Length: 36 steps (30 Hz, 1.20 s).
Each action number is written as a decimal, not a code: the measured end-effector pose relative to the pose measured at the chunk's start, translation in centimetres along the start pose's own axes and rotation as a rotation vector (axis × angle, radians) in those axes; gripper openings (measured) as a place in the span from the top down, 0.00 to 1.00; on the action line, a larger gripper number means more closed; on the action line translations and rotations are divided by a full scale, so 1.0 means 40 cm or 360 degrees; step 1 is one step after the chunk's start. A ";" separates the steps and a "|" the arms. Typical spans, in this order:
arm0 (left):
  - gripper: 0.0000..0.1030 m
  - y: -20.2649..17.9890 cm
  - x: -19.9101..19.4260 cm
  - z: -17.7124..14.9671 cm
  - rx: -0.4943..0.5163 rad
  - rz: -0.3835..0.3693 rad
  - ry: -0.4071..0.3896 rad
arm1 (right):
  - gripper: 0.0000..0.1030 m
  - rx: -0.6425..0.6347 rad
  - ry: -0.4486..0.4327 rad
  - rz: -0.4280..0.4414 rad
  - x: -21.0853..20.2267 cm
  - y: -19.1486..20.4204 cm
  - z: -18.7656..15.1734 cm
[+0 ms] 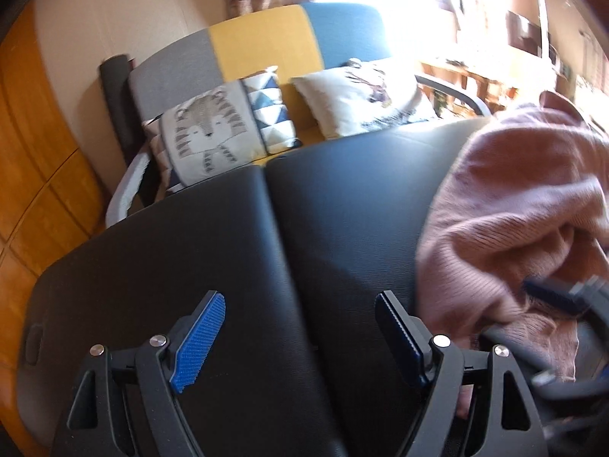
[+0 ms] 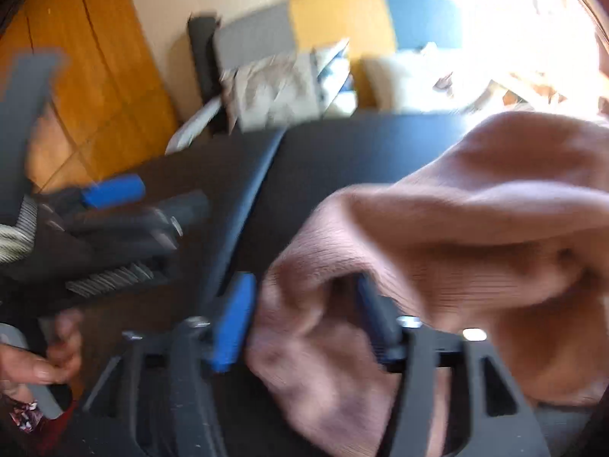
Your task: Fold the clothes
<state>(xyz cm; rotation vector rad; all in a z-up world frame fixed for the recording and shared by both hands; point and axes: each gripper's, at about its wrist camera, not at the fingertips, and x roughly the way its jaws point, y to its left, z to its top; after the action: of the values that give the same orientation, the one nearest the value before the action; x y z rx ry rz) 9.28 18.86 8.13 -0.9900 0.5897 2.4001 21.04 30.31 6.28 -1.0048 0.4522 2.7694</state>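
Pink knit garment (image 1: 525, 205) lies bunched on the black padded surface (image 1: 335, 209), filling the right side of the left wrist view and the centre-right of the right wrist view. Right gripper (image 2: 304, 316) is nearer: a fold of the knit sits between its spread jaws, though blur hides whether the pads press it, so I judge it loose. Left gripper (image 1: 300, 316) stands wide open, empty over bare surface, the cloth just to its right; no long axis reads in the heap.
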 end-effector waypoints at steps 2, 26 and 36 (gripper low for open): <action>0.20 -0.058 0.016 0.007 0.0088 -0.0033 -0.0014 | 0.23 0.0099 -0.0152 -0.0120 -0.073 -0.061 0.016; 0.26 -0.287 0.202 0.036 0.0533 0.0048 -0.0072 | 0.16 0.0896 0.0101 -0.0748 -0.059 -0.609 0.075; 0.82 -0.270 0.155 0.019 0.0404 -0.0268 -0.0033 | 0.77 0.0850 -0.0006 -0.0472 -0.105 -0.564 0.079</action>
<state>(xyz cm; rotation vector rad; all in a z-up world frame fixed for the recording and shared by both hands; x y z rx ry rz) 11.15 29.45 1.83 -0.8680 0.7508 2.1236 28.00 52.41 6.22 -0.8487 0.8984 2.2091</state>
